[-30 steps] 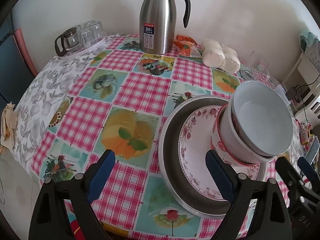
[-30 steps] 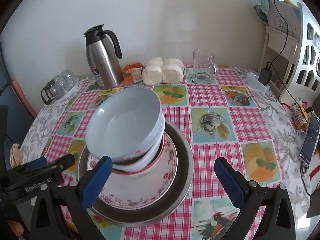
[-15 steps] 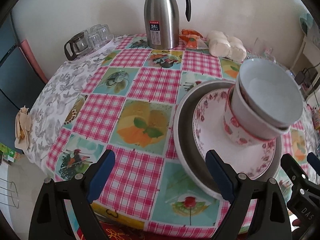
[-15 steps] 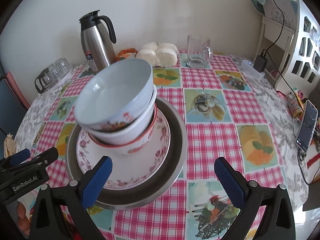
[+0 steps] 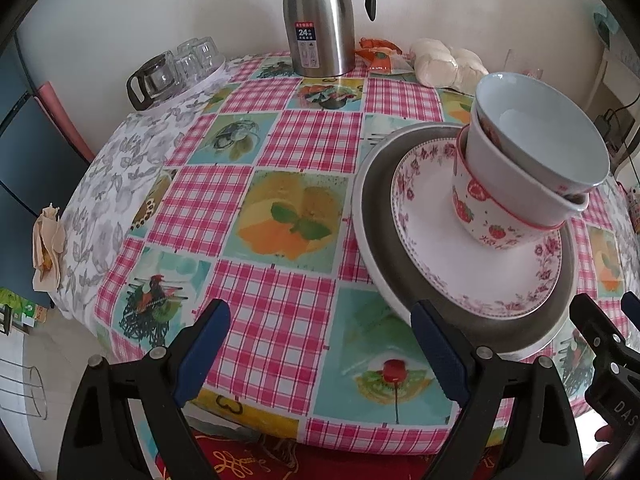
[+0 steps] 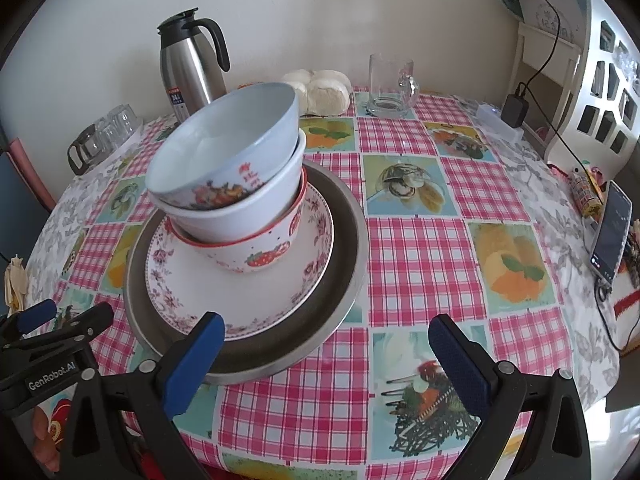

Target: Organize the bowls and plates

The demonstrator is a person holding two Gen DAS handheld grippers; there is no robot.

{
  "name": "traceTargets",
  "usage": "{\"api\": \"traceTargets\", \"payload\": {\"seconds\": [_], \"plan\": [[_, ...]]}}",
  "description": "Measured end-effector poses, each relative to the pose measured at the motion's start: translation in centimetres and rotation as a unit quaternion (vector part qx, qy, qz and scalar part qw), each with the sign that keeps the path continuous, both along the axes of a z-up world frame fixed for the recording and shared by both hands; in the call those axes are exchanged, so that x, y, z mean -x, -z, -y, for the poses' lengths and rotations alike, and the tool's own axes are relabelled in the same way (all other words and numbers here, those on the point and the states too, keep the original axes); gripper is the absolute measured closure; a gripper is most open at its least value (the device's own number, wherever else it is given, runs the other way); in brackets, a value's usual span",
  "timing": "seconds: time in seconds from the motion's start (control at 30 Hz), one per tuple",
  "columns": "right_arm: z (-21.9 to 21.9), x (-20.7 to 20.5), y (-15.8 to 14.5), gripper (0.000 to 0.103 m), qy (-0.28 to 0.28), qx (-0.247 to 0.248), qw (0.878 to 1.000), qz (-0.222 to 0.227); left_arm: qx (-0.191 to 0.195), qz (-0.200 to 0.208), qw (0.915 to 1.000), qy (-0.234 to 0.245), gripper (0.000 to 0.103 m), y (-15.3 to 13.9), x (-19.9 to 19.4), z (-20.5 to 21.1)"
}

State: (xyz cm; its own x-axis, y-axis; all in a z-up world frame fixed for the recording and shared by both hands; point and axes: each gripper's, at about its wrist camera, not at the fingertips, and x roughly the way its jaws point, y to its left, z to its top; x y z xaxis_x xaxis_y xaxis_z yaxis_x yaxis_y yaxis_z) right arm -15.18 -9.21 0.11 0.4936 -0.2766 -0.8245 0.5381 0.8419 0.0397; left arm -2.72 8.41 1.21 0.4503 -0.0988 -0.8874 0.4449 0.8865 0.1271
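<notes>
Right wrist view: my right hand-held gripper (image 6: 324, 360) and left hand-held gripper (image 5: 320, 354) both gape empty before the metal tray (image 6: 344, 304); on it, beyond, tilted bowls (image 6: 236, 184) could slide if I bump them.

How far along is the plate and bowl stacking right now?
Done: three nested bowls sit, leaning, on the floral-rimmed white plate inside the round metal tray. In hand: nothing; the left gripper and right gripper are open and empty. Left: straightening the stack, probably.
</notes>
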Motion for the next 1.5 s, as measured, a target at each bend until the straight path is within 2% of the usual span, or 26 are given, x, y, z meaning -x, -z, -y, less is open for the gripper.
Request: {"api": "traceTargets", "payload": {"seconds": [1.5], "plan": [[0.0,-0.5,0.9,0.0,0.001,0.008,1.0,-0.028,0.005,-0.039,0.9992,-0.007,0.011,1.6,-0.8,-0.6]]}}
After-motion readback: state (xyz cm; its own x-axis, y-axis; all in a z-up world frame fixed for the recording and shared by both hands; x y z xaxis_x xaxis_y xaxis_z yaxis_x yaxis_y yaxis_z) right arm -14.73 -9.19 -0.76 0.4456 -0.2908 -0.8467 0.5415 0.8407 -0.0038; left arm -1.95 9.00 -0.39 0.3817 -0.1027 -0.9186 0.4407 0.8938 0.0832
